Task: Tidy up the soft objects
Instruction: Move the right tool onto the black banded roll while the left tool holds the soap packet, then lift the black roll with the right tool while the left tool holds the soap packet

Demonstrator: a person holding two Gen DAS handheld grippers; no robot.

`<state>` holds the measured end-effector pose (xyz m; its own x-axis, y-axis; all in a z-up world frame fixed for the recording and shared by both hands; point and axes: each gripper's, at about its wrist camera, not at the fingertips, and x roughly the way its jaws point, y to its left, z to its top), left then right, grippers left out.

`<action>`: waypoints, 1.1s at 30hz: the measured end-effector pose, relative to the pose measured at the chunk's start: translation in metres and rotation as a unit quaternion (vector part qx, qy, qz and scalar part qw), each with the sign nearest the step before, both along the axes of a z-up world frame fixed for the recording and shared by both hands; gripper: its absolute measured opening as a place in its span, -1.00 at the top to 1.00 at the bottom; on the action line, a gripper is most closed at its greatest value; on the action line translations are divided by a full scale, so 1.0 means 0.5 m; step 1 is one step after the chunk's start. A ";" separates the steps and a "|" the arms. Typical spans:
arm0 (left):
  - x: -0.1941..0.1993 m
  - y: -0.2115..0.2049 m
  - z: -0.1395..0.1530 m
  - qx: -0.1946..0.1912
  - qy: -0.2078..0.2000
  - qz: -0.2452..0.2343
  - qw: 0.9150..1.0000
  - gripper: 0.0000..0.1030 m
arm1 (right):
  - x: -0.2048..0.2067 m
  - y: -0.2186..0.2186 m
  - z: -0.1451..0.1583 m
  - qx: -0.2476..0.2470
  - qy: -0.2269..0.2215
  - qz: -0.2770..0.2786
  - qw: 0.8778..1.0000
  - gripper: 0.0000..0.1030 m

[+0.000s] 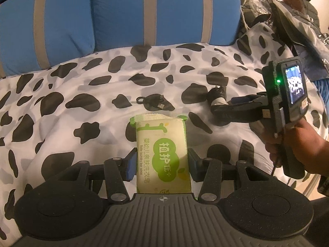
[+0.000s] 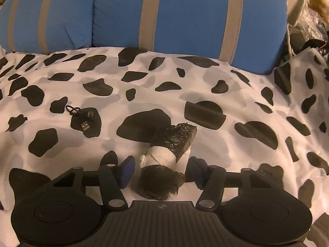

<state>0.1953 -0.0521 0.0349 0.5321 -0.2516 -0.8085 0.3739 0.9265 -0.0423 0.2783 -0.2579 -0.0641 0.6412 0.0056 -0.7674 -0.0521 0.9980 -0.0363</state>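
A green-and-cream baby laundry soap packet (image 1: 163, 154) lies on the cow-print bedspread (image 1: 82, 94) between the blue pads of my left gripper (image 1: 161, 163). The pads stand close at its sides with a small gap, so the jaws look open. A roll of black bags with a white paper band (image 2: 167, 154) lies between the pads of my right gripper (image 2: 160, 168), which is open around it. The same roll (image 1: 218, 95) and the right gripper (image 1: 230, 105) show at the right of the left wrist view.
A small black USB cable with a ring (image 2: 82, 119) lies on the bedspread left of the roll; it also shows in the left wrist view (image 1: 152, 101). Blue pillows with grey stripes (image 2: 164, 14) line the back. Clothes and plastic bags (image 1: 287, 10) pile at the far right.
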 end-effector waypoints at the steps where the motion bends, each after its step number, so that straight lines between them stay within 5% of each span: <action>1: 0.001 0.001 -0.001 0.001 0.002 0.002 1.000 0.08 | 0.004 0.000 -0.005 0.000 0.001 0.000 1.000 -0.10; 8: 0.012 0.010 -0.012 0.000 0.021 0.020 1.000 0.08 | 0.023 -0.004 -0.031 0.008 0.017 -0.005 1.000 0.23; 22: 0.007 -0.001 -0.022 0.012 0.018 0.020 1.000 0.08 | -0.006 -0.004 0.072 0.008 -0.064 0.010 0.998 0.25; 33: 0.004 -0.005 -0.034 0.017 0.002 0.034 0.999 0.08 | -0.067 -0.005 0.110 0.020 -0.063 0.030 0.997 0.25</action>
